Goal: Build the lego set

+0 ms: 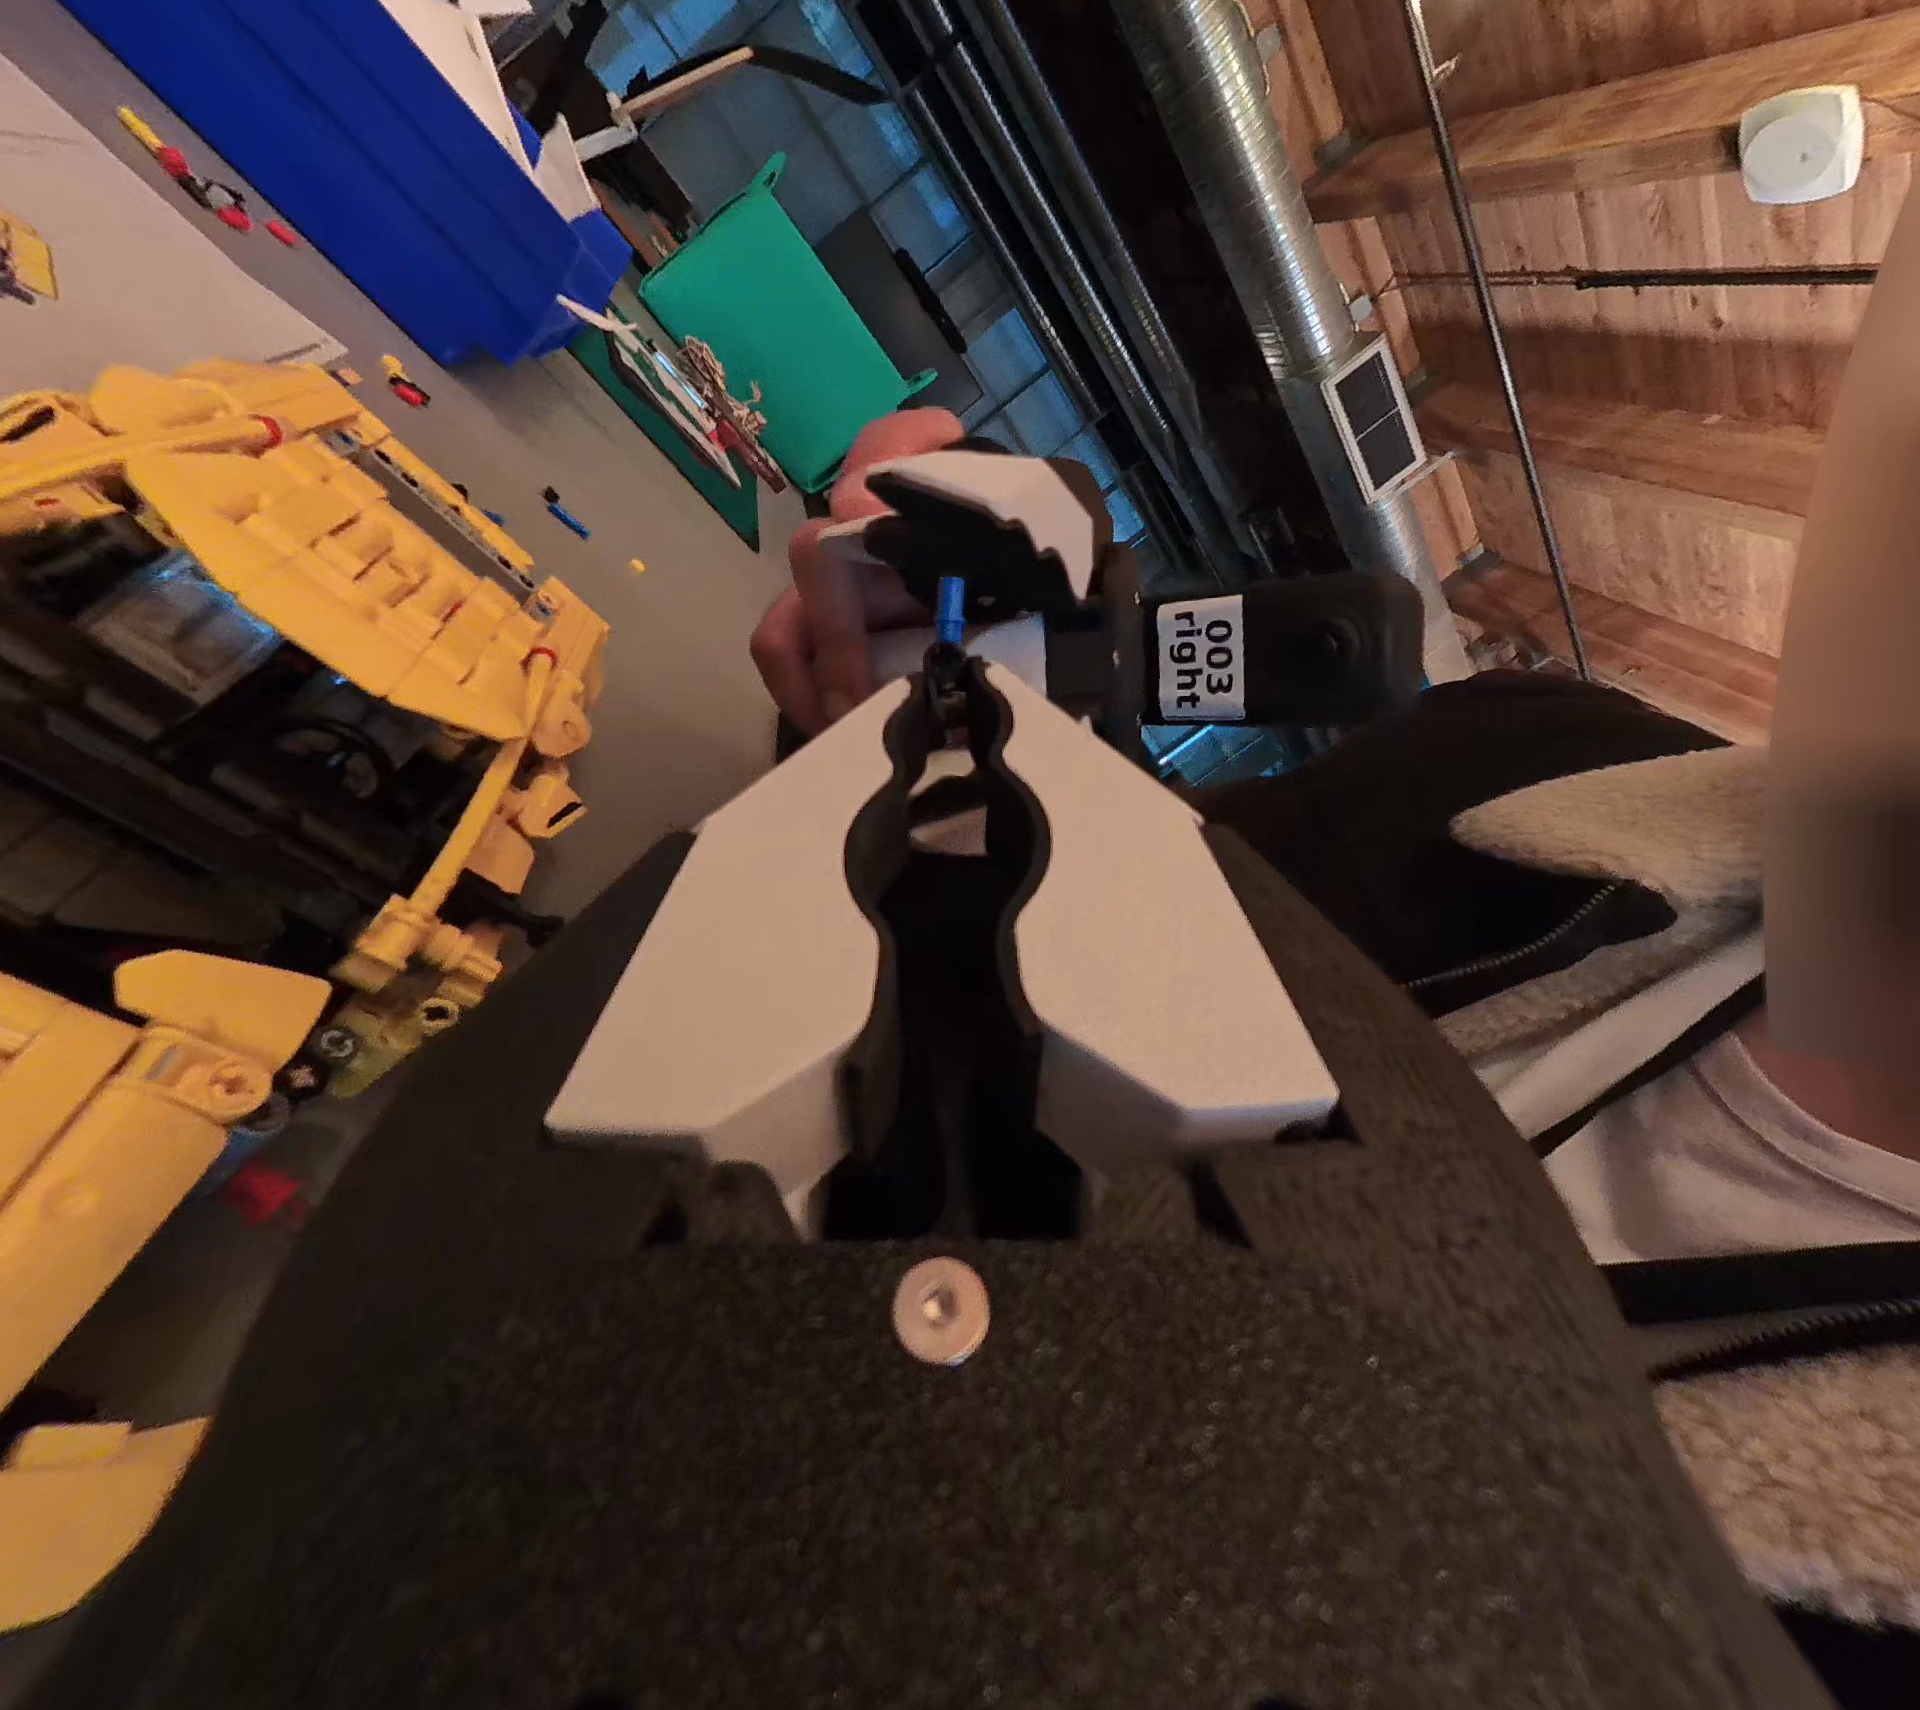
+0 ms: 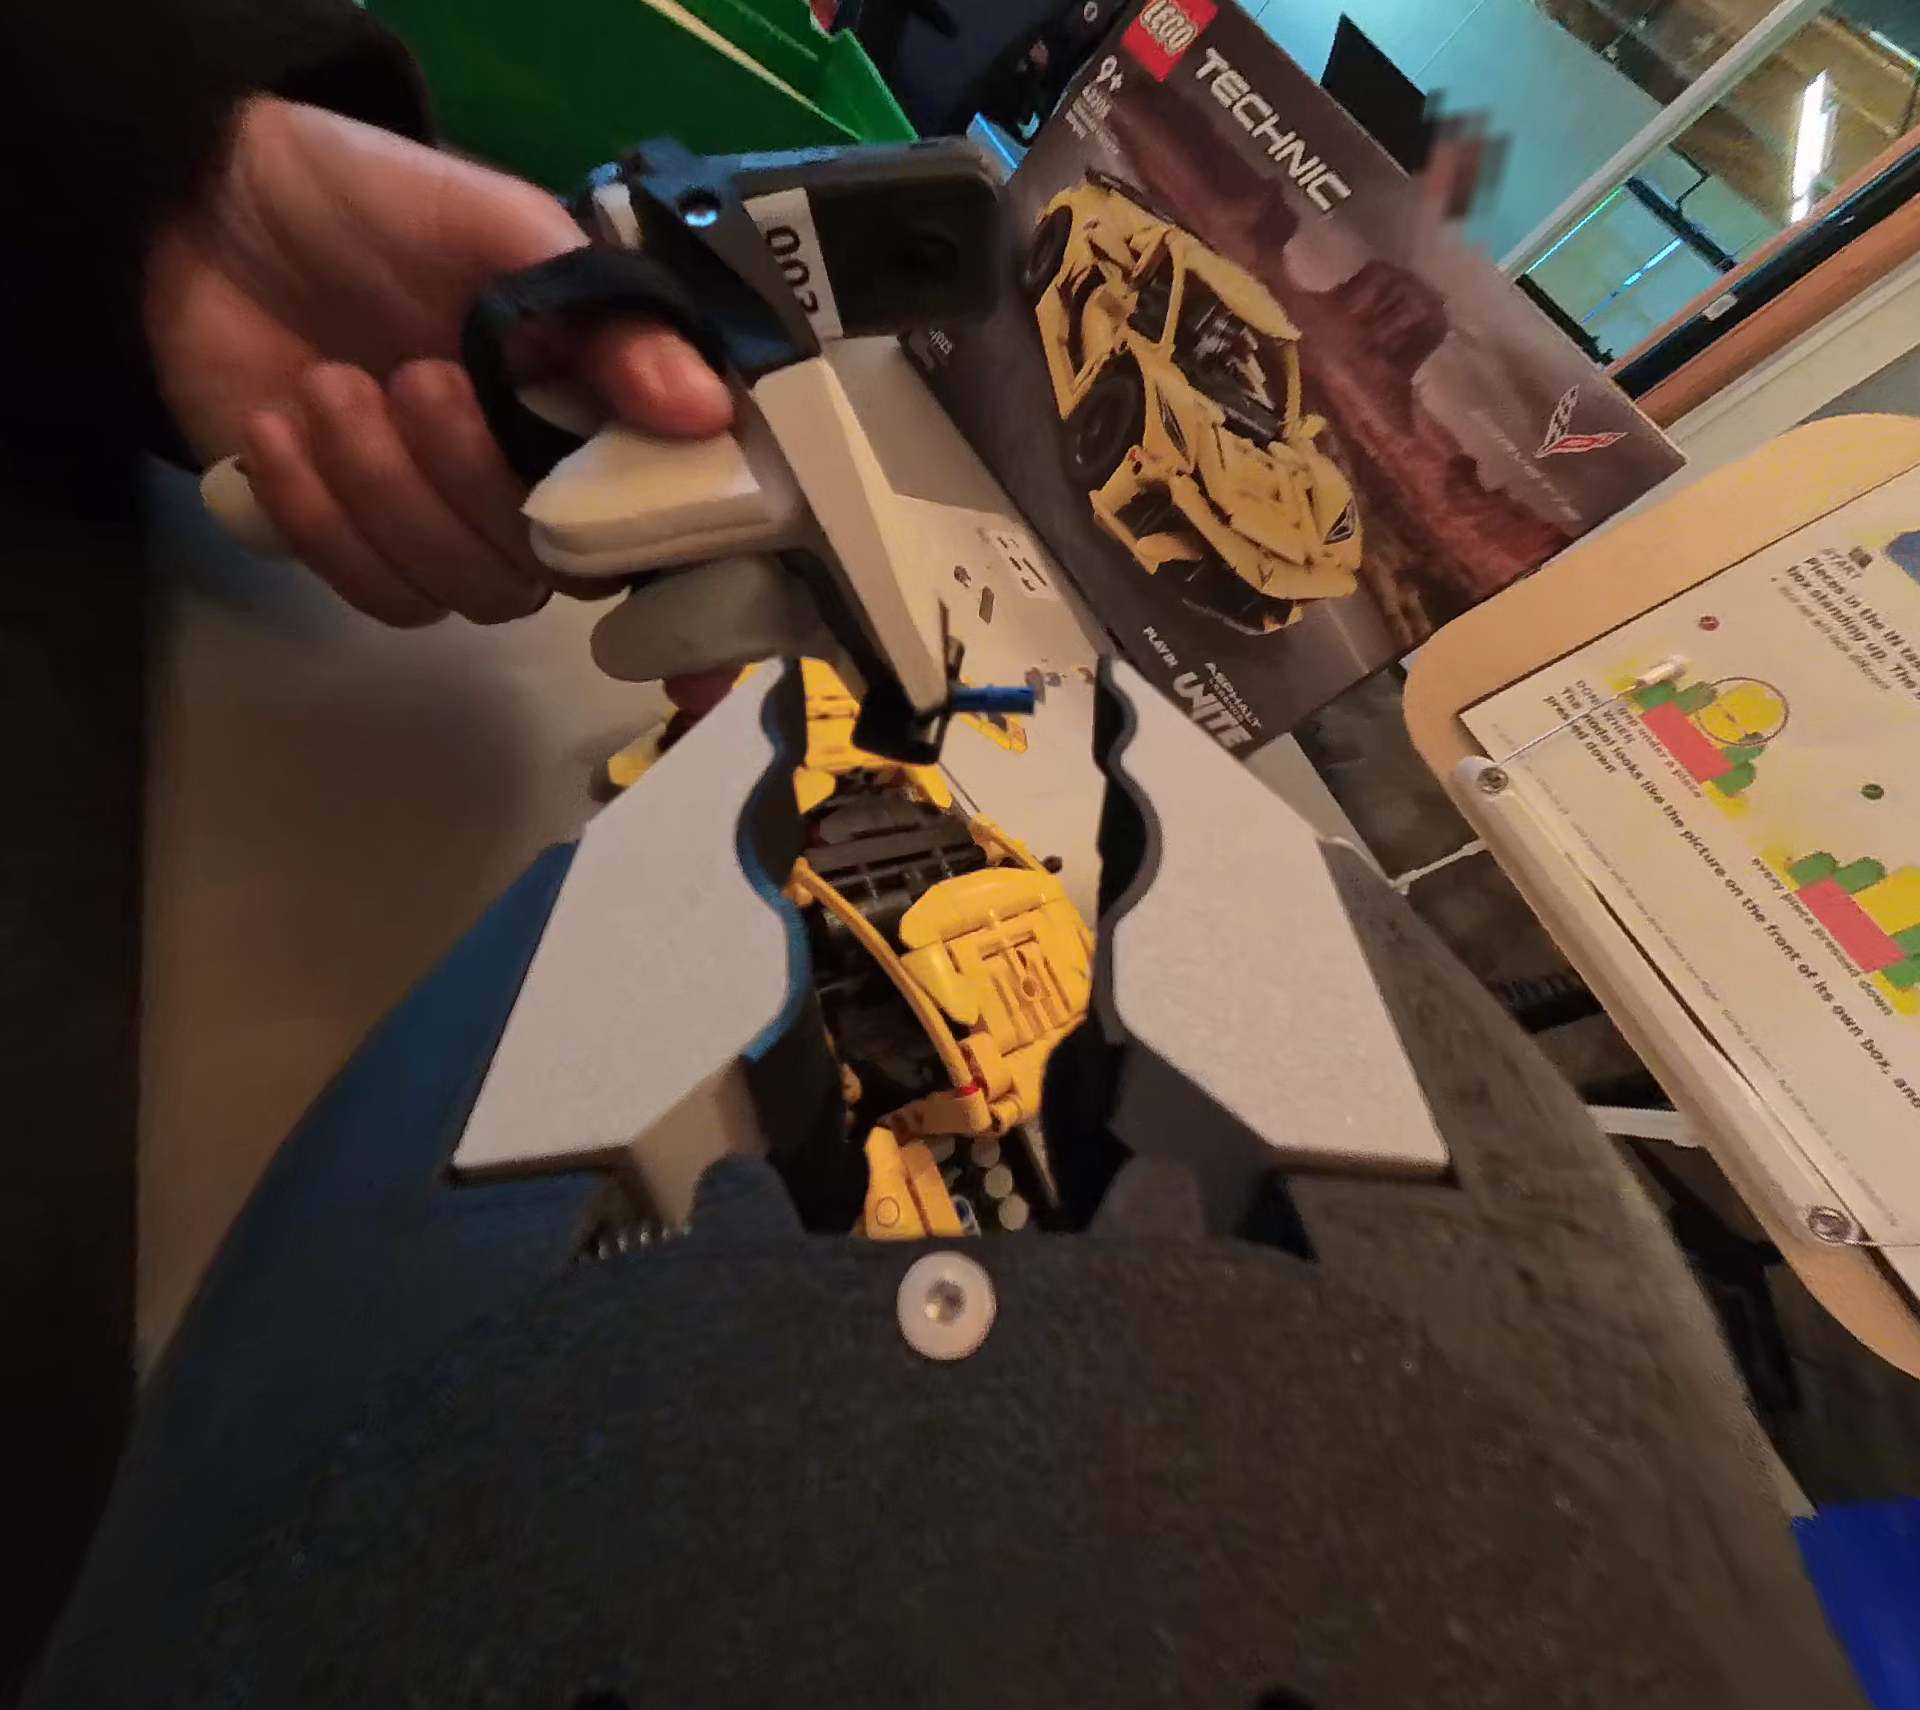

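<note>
My left gripper [image 1: 948, 696] is shut on a small black Lego connector [image 1: 943, 692] with a blue pin [image 1: 950, 606] sticking out of its tip. In the right wrist view the left gripper [image 2: 902, 723] comes in from the upper left, and the blue pin [image 2: 992, 698] sits between the open fingers of my right gripper [image 2: 935, 710] without touching them. The right gripper [image 1: 971, 559] faces the left one, just beyond the pin. The partly built yellow Lego car [image 1: 312, 600] lies on the grey table, below both grippers [image 2: 977, 954].
The Lego box [image 2: 1299, 372] stands behind the car. A wooden board with an instruction sheet [image 2: 1704, 850] is at the right. Blue bins [image 1: 312, 60] and a green bin [image 1: 769, 310] line the table's far side. Small loose pieces [image 1: 223, 195] lie on the table. The tips of both grippers are at nearly the same place.
</note>
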{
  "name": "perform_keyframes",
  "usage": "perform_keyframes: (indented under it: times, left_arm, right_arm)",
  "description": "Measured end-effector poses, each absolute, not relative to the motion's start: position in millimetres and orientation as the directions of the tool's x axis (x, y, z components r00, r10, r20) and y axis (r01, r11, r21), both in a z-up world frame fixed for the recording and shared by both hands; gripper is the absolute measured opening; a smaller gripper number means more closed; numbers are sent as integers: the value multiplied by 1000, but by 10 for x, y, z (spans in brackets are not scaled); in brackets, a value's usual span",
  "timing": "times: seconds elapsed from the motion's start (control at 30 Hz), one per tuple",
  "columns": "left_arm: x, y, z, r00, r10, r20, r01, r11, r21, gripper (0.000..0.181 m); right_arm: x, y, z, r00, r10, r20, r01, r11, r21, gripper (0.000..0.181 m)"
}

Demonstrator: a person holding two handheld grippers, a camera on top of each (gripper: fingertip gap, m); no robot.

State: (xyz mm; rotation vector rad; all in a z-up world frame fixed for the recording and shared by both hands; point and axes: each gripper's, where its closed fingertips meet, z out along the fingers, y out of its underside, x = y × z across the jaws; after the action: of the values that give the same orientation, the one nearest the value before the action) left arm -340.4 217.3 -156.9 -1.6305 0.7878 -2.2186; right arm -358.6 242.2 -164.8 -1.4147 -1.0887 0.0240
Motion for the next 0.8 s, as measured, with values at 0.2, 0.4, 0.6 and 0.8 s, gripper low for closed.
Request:
perform_keyframes:
  times: [0.2,0.4,0.6,0.8]
  left_arm:
    - [-3380,2134,-1583,-318,-516,795,-107,-814,-571,6]
    - [-3387,2144,-1563,-323,-512,796,-97,-819,-566,6]
    - [-3386,2149,-1566,-321,-509,799,-93,-823,-561,6]
    - [-3396,2159,-1562,-323,-510,797,-87,-823,-562,7]
  right_arm:
    - [-3578,2386,-1654,522,581,624,597,274,-754,35]
    - [-3576,2390,-1637,533,549,643,595,297,-747,35]
    - [-3578,2397,-1654,554,614,562,553,233,-800,34]
    - [-3587,2394,-1663,560,594,577,569,230,-789,29]
